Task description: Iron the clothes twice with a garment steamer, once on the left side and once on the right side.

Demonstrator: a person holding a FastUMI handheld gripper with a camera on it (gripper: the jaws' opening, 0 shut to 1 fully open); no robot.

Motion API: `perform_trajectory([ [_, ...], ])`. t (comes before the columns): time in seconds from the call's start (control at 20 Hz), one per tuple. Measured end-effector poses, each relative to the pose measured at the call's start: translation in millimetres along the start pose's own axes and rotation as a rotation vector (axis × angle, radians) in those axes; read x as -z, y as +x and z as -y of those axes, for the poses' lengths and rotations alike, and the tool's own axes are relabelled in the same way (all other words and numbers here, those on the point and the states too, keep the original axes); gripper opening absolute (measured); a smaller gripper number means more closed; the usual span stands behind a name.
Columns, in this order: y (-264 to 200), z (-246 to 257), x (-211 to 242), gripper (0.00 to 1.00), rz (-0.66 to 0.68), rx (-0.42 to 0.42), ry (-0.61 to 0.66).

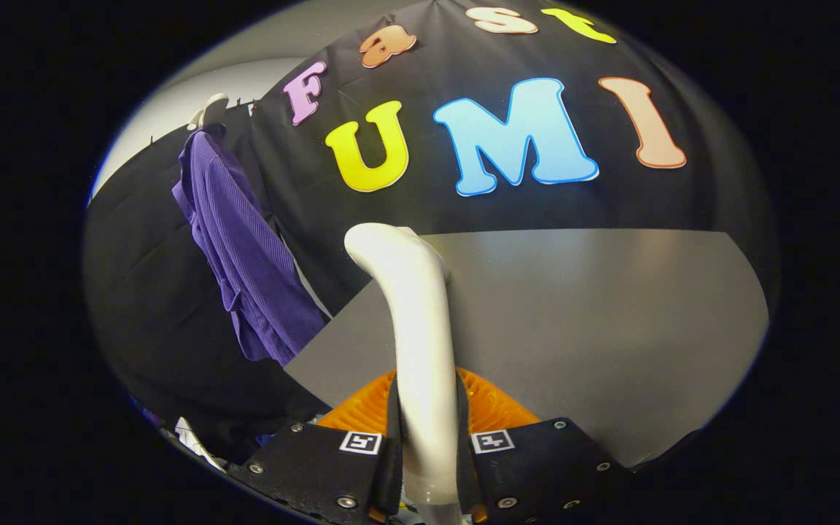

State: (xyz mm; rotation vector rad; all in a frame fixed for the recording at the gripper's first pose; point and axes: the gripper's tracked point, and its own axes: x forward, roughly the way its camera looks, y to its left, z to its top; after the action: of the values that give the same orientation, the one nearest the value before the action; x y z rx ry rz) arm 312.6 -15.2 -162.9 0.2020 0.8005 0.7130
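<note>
Clamped in our gripper (pixel 426 437), both fingers pinching it, the white garment steamer (pixel 413 321) rises over the grey tabletop (pixel 595 328). We see the purple clothes (pixel 245 240) hanging beyond, leftward, on a hanger (pixel 205 109).

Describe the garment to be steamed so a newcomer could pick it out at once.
Start at the grey table, then look beyond the gripper, shut on the white steamer handle, to the black cloth wall. The purple shirt hangs there from a white hanger, the one coloured garment.
</note>
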Motion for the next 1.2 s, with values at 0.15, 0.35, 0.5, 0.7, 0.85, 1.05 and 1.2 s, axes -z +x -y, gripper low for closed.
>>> perform_trajectory([
  [0.15,-1.8,-18.3,7.6,0.24,-0.014,-0.038,0.053],
  [0.35,-4.2,-29.0,12.0,0.21,-0.004,-0.046,0.076],
  [0.5,-7.6,-32.2,16.4,0.21,0.012,-0.004,0.108],
  [0.7,-20.6,-37.9,19.3,0.21,0.05,0.047,0.147],
  [0.85,-39.4,-44.7,15.2,0.21,0.12,0.107,0.117],
  [1.05,-68.4,-72.3,11.0,0.21,0.226,0.18,0.076],
  [1.2,-83.3,-104.4,20.9,0.2,0.279,0.237,0.057],
])
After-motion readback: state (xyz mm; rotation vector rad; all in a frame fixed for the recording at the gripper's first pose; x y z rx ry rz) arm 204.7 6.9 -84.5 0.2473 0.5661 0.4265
